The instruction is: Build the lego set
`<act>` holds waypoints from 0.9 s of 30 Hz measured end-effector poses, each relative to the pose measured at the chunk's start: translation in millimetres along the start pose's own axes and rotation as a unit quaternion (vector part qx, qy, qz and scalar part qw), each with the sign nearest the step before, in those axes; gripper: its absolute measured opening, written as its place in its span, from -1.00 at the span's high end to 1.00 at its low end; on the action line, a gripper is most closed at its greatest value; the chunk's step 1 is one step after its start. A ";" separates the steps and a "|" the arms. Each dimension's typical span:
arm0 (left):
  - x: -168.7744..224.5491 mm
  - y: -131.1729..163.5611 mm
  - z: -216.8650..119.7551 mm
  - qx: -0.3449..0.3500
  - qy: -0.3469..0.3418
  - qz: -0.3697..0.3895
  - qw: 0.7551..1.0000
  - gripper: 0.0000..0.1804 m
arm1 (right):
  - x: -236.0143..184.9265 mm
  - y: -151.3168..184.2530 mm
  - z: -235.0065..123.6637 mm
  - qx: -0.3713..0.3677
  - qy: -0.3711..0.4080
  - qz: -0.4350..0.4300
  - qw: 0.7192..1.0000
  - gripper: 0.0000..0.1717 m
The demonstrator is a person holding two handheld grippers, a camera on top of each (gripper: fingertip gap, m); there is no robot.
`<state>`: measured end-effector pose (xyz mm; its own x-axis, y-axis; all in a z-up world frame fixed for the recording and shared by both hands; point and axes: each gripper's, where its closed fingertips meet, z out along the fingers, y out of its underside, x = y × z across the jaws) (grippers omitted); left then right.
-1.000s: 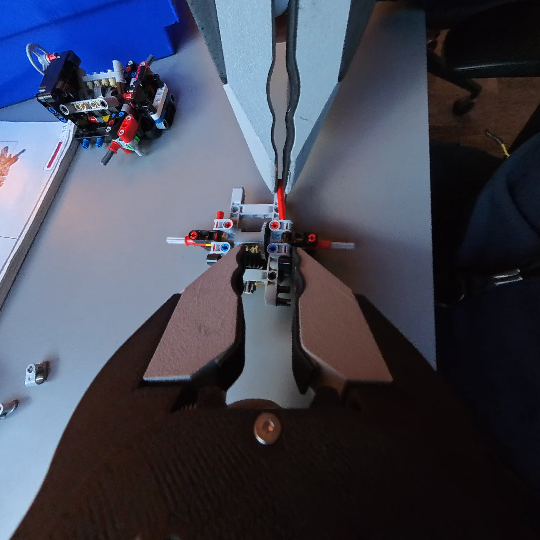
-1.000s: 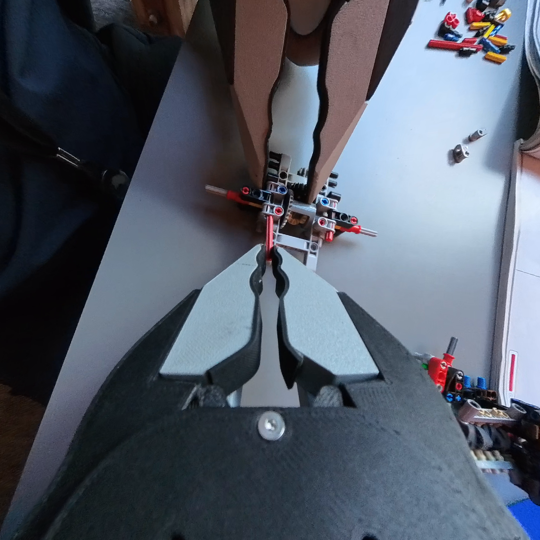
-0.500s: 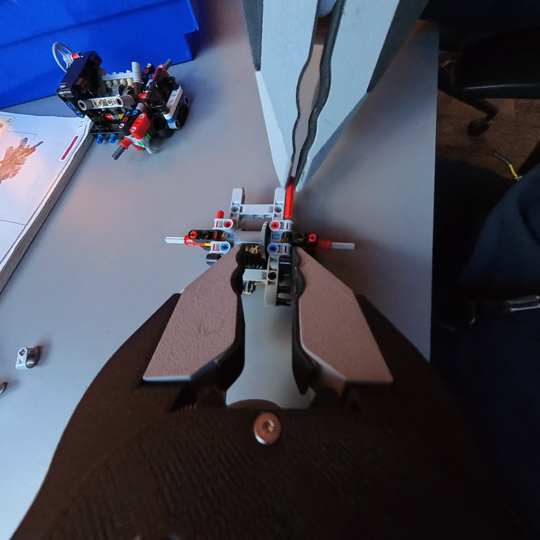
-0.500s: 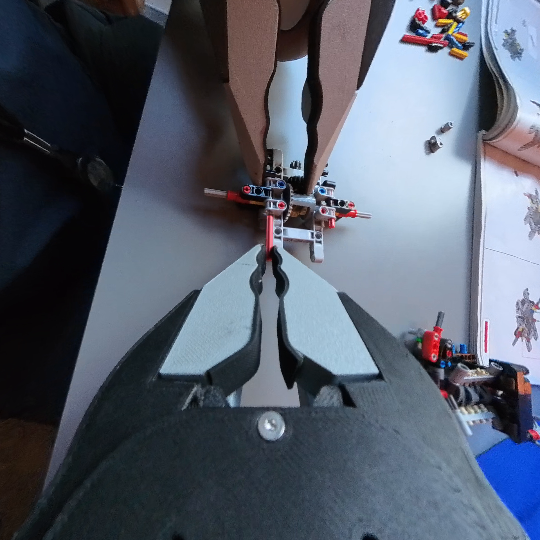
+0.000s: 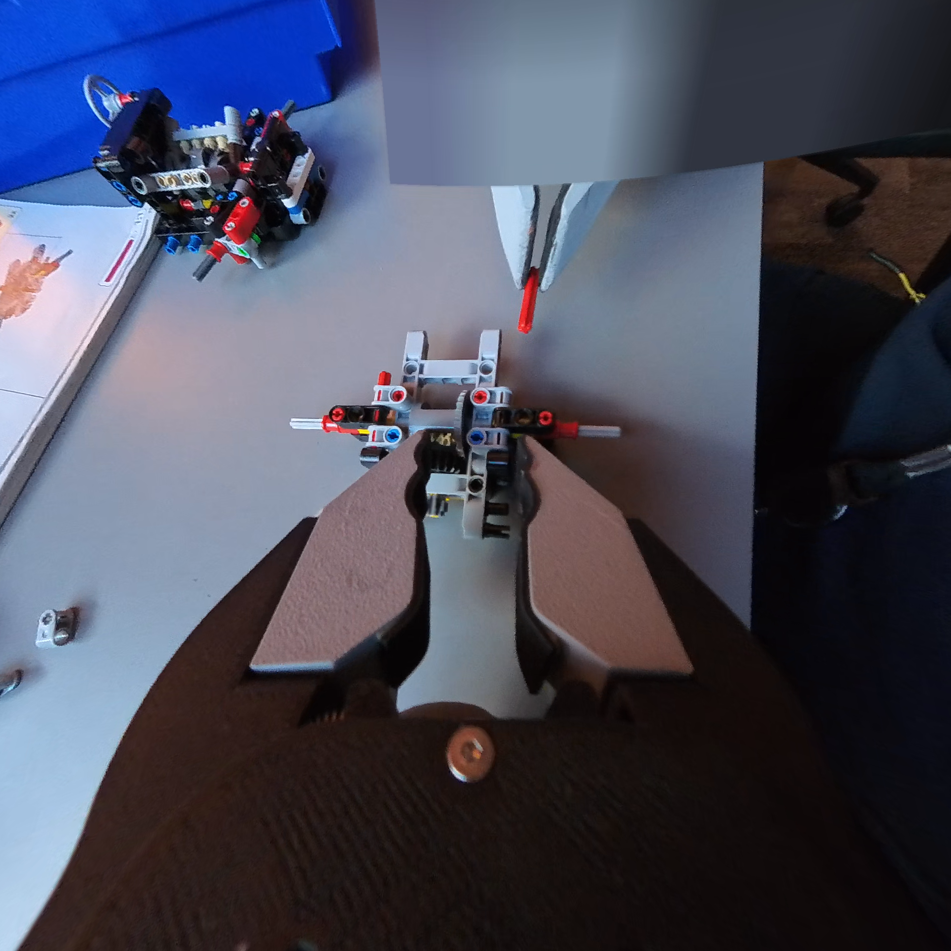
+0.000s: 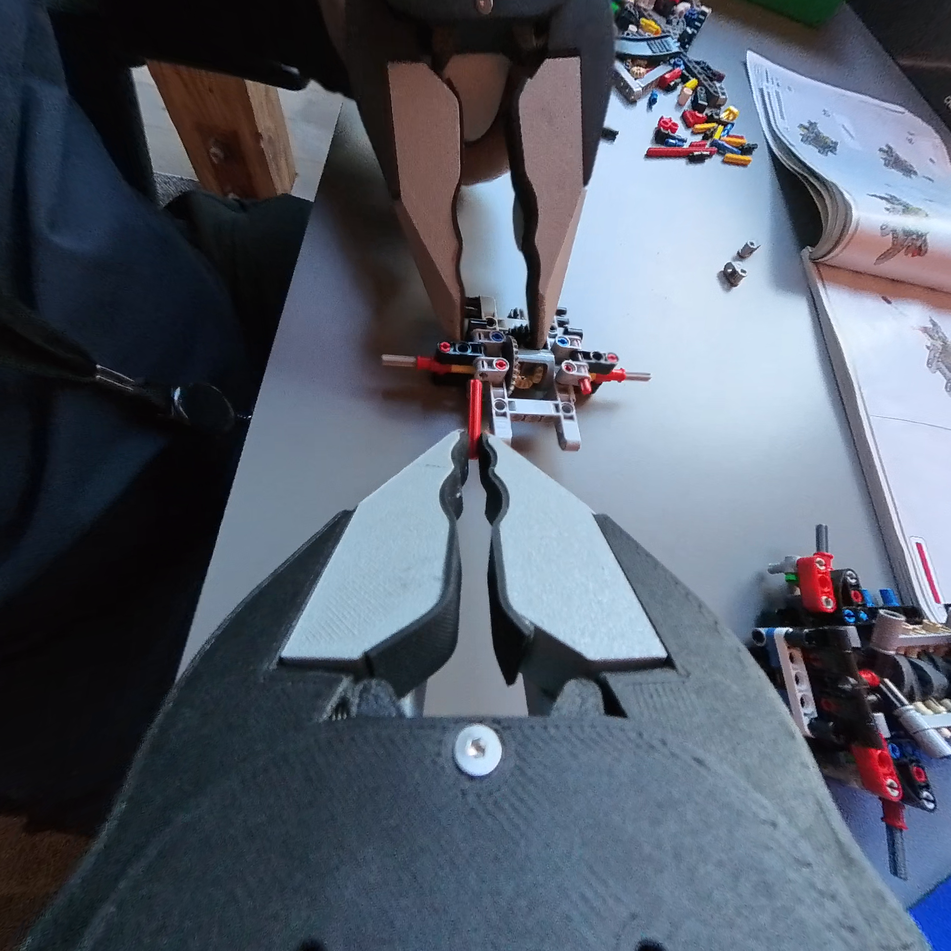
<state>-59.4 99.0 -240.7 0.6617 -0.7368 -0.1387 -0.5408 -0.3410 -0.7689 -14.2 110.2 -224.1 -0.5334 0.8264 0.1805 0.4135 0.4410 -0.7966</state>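
Note:
My left gripper, with brown fingers, is shut on a small grey and black brick assembly with gears and side axles, and holds it on the grey table. The right wrist view shows the same grasp on the assembly. My right gripper, with grey fingers, is shut on a short red axle that sticks out forward. In the left wrist view the right gripper holds this axle just beyond the assembly's far right corner, clear of it.
A larger black brick model stands by a blue bin; it also shows in the right wrist view. An open instruction booklet and a pile of loose bricks lie nearby. Small grey connectors lie loose. The table edge is close, with a person in dark clothes beyond. Tip to tip, the grippers are about 6 centimeters apart. The larger black brick model is about equally far from each gripper, around 20 centimeters. It turns up in the right wrist view as well.
My right gripper has drawn back and up with the red axle, whose end was at the assembly's red-pinned connector and is now clear of it. My left gripper keeps its hold.

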 end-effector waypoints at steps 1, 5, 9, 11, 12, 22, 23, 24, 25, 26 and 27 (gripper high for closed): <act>1.0 0.0 -0.5 -0.005 0.007 0.001 1.000 0.64 | 0.4 2.1 0.6 -0.003 0.001 0.000 1.000 0.99; 2.0 -7.8 -5.4 -0.010 0.026 -0.002 1.000 0.57 | 0.8 2.6 -0.1 0.001 0.001 0.009 1.000 0.99; 7.4 -27.5 -9.2 0.004 0.049 -0.014 0.999 0.67 | 1.0 -2.2 -1.4 0.017 -0.002 0.016 1.000 0.99; 10.2 -36.0 -5.7 -0.001 0.052 -0.016 0.999 0.75 | 1.7 -4.1 -1.5 0.022 0.000 0.017 1.000 0.99; 12.6 -37.9 -2.5 -0.008 0.057 -0.014 0.998 0.75 | 2.1 -5.0 -1.3 0.024 0.001 0.016 1.000 0.99; 20.5 -37.1 11.7 -0.020 0.081 -0.003 0.997 0.98 | 0.2 -6.4 2.6 0.021 0.008 -0.003 1.000 0.99; 20.8 -36.6 11.8 -0.019 0.085 -0.009 0.996 0.98 | 0.1 -6.7 2.7 0.022 0.009 -0.006 1.000 0.99; 21.7 -36.8 11.9 -0.017 0.090 -0.016 0.996 0.97 | -0.1 -7.2 2.9 0.022 0.010 -0.008 1.000 0.99; 22.9 -37.3 12.1 -0.014 0.096 -0.021 0.995 0.95 | -0.6 -7.3 3.4 0.022 0.010 -0.011 1.000 0.99; 23.7 -38.1 12.3 -0.011 0.099 -0.022 0.995 0.96 | -1.6 -7.1 4.2 0.020 0.008 -0.014 1.000 0.99; 23.4 -38.3 12.4 -0.009 0.096 -0.017 0.995 0.98 | -2.0 -6.7 4.9 0.018 0.009 -0.017 1.000 0.99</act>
<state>-16.7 102.1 -222.2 0.5687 -0.8225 0.0099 -0.5305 -0.3759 -0.7597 -19.5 103.9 -221.9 -0.5333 0.8175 0.2177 0.3688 0.4562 -0.8099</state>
